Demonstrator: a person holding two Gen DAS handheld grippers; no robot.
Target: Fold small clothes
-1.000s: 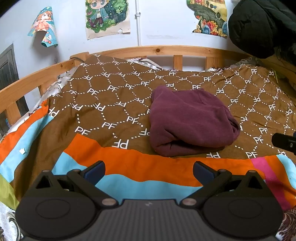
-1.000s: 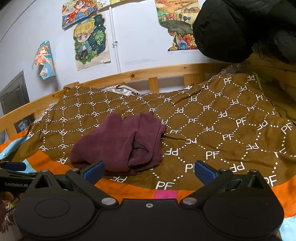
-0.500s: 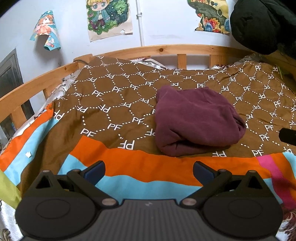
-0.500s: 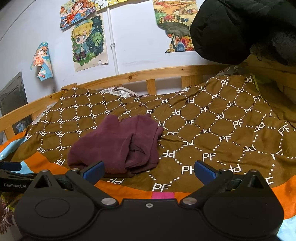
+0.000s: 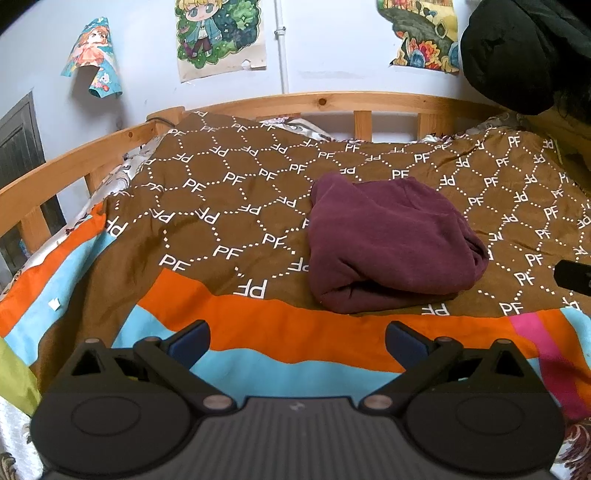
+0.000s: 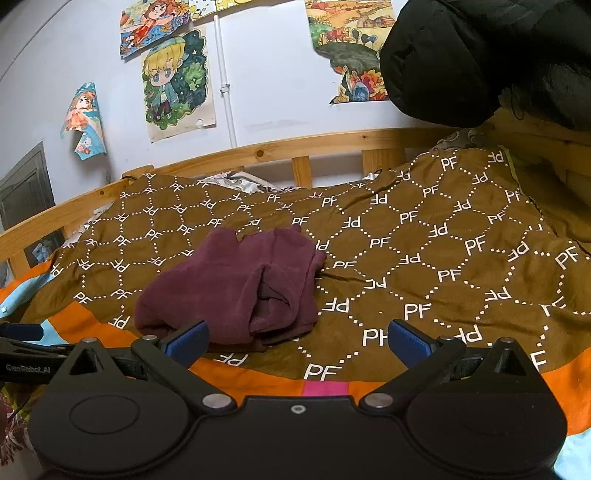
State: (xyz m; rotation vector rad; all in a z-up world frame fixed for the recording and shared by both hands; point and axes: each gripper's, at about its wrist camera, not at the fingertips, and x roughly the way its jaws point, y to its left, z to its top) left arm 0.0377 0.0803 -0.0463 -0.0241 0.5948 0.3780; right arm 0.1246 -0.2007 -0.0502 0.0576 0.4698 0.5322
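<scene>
Maroon fleece garment (image 5: pixel 388 240), folded into a thick soft bundle, lies on the brown quilt with white dotted hexagons and PF lettering (image 5: pixel 229 206), near the quilt's orange band. In the left wrist view it sits at about 1 o'clock from the left gripper (image 5: pixel 297 338), well apart from the blue fingertips (image 5: pixel 190 339); rolled fold edge faces the camera, upper layer domed. In the right wrist view the same garment (image 6: pixel 236 284) is at about 11 o'clock from the right gripper (image 6: pixel 297 338); open layered end with loose inner folds faces this side, and the left blue fingertip (image 6: pixel 188 338) overlaps its near edge in the picture, contact cannot be told. Both tongs released: jaws spread wide, nothing between them, on left and right alike. Orange stripe (image 5: pixel 332 325) and light blue stripe (image 5: pixel 295 373) of the quilt run under the left gripper, pink patch (image 5: pixel 535 332) at 3 o'clock. Black tip of the other tool (image 5: pixel 572 277) pokes in at the right edge of the left view; in the right view the left tool's black body with pale lettering (image 6: pixel 26 362) shows at 9 o'clock. Curved wooden bed rail (image 5: pixel 332 101) bounds the quilt at 12 o'clock. Cartoon posters on the pale wall (image 5: pixel 218 33) above it, white pipe (image 5: pixel 282 44) beside them. Black puffy jacket (image 5: pixel 524 48) hangs at 2 o'clock.
</scene>
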